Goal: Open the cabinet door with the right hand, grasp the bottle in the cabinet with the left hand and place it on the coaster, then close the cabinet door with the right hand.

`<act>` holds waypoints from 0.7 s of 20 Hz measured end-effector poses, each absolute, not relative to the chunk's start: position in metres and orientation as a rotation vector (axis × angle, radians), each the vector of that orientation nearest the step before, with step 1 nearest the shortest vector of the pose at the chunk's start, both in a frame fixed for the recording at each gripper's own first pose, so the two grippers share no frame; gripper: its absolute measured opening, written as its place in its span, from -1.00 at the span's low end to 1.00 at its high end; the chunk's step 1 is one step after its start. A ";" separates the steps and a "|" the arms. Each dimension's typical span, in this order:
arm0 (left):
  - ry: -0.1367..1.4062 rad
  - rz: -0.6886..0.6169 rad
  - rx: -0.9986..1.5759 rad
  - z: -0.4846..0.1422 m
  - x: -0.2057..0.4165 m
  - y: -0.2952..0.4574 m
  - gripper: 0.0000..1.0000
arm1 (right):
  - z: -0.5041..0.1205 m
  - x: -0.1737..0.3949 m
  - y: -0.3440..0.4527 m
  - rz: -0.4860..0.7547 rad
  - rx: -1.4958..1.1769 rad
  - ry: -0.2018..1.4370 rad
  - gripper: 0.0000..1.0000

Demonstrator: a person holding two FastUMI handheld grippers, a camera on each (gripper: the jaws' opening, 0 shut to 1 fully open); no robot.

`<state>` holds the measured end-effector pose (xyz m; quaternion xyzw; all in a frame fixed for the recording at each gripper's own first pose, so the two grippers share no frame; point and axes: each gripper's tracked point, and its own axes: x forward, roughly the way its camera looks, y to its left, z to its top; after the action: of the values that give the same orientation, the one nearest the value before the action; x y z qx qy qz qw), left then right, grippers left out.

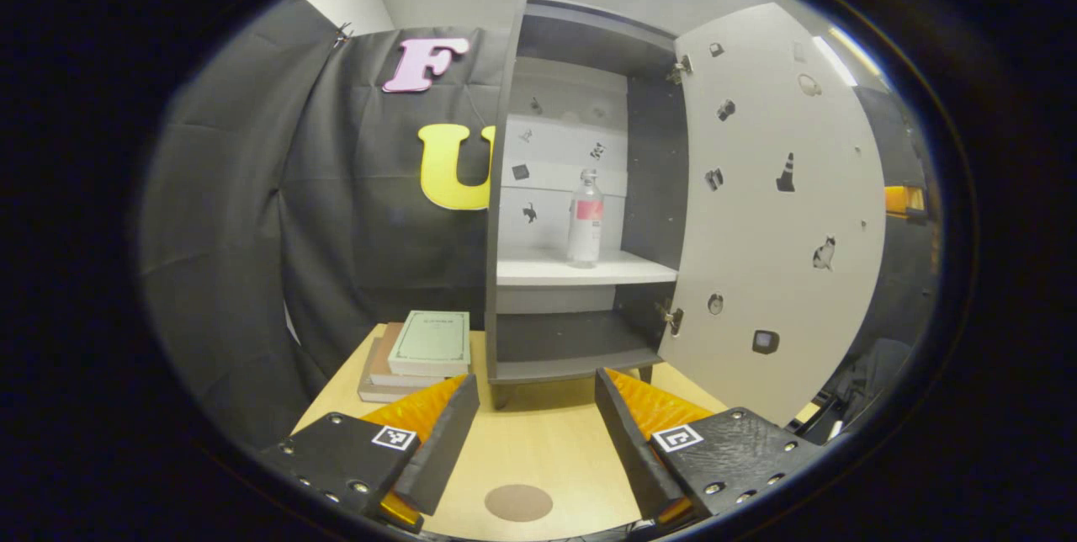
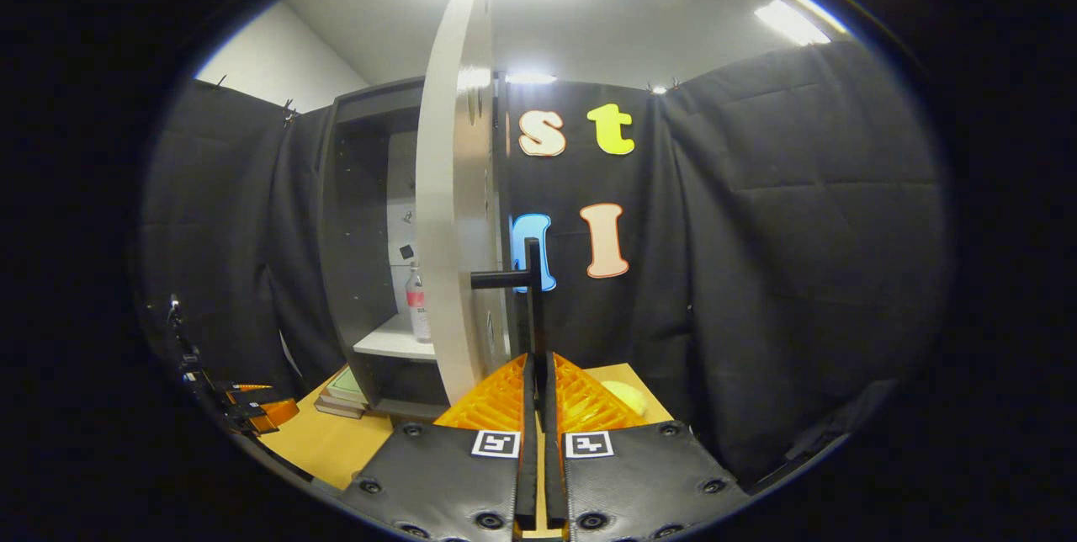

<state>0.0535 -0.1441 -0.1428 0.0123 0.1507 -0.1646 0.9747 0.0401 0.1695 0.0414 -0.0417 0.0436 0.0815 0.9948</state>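
From my left gripper view, the bottle (image 1: 585,218) stands on the cabinet (image 1: 505,188) shelf at twelve o'clock, books (image 1: 421,353) at ten, coaster (image 1: 518,502) at six.

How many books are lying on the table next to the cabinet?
3 that I can see, stacked in one pile on the table left of the cabinet: a green book on top, two books beneath. More may hide underneath.

left gripper view: faces open cabinet (image 1: 580,188) front | right gripper view: door (image 2: 454,222) edge-on, seemingly close | shared: cabinet
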 end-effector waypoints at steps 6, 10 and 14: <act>0.306 -0.404 0.014 -0.129 0.100 -0.178 0.66 | 0.039 0.017 0.129 0.016 -0.052 0.111 -0.89; 0.230 -0.428 0.031 -0.097 0.139 -0.205 0.72 | 0.045 0.000 0.084 -0.144 -0.011 0.114 -0.92; 0.187 -0.454 -0.002 -0.073 0.183 -0.238 0.66 | 0.058 0.011 0.043 -0.202 0.018 0.093 -0.51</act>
<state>0.1827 -0.2383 -0.0727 -0.0008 0.0926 -0.2248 0.9700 0.0110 0.0428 0.0578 0.0090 0.0463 -0.1009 0.9938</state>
